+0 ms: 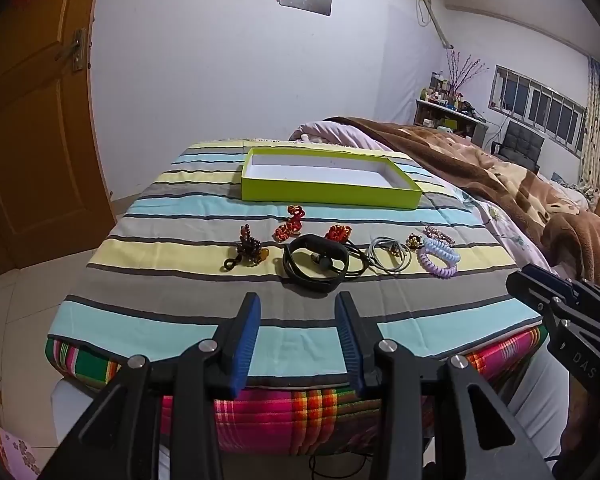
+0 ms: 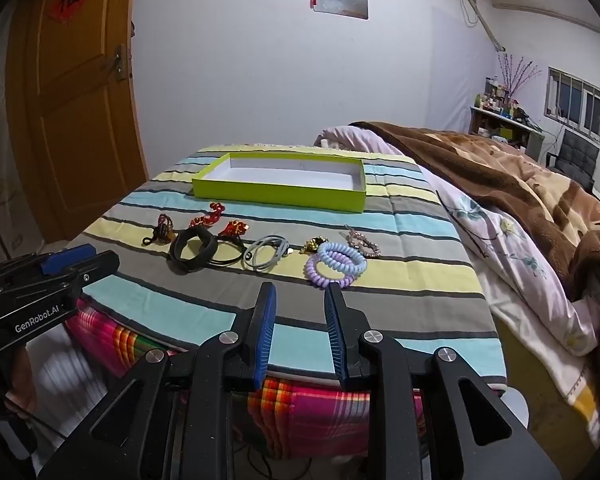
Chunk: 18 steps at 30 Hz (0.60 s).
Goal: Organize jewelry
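Left wrist view: left gripper (image 1: 298, 308) with jaws spread, empty, low at the near bed (image 1: 204, 322) edge. Black band (image 1: 315, 263) straight ahead, lying flat; green tray (image 1: 328, 194) beyond, long axis crosswise.

Right wrist view: right gripper (image 2: 300, 300) parted, empty. Coil ties (image 2: 336, 264) just past the jaws, slightly right; clear room around.

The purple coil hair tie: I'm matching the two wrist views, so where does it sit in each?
Left wrist: purple coil hair tie at right of centre, right end of the jewelry row.
Right wrist: purple coil hair tie near centre, just beyond the right gripper.
Shared landmark: the green box behind the row.
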### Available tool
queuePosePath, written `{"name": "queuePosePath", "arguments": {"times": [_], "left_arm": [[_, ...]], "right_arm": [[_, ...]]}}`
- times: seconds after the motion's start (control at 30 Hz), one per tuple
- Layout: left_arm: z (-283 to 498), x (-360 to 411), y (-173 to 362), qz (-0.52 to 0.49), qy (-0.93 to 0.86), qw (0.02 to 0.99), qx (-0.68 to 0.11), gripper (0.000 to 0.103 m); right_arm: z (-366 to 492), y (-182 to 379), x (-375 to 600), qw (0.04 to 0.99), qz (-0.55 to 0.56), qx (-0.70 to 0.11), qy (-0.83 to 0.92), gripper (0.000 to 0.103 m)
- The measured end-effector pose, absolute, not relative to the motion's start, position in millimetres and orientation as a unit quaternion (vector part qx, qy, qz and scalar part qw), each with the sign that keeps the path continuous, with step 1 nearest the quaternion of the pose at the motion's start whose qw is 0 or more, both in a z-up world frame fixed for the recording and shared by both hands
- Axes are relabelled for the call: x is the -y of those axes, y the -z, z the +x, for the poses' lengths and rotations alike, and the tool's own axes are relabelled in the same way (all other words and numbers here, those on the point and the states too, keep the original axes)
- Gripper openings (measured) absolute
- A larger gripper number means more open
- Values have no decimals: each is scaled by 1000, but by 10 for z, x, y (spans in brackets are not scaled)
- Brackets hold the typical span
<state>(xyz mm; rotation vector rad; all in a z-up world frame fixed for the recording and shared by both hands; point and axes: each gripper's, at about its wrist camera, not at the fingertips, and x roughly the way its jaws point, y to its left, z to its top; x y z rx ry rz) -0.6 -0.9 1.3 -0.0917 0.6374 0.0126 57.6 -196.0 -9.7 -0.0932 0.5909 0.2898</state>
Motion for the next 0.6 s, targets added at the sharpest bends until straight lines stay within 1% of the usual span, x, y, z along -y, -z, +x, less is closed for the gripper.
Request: {"name": "queuePosePath", "arguments": {"times": [0.6], "left_arm": [[-7, 10, -2, -48, -1, 948, -315, 40]], "right_arm": [[578, 105, 1958, 945, -47, -290, -141, 26]]}}
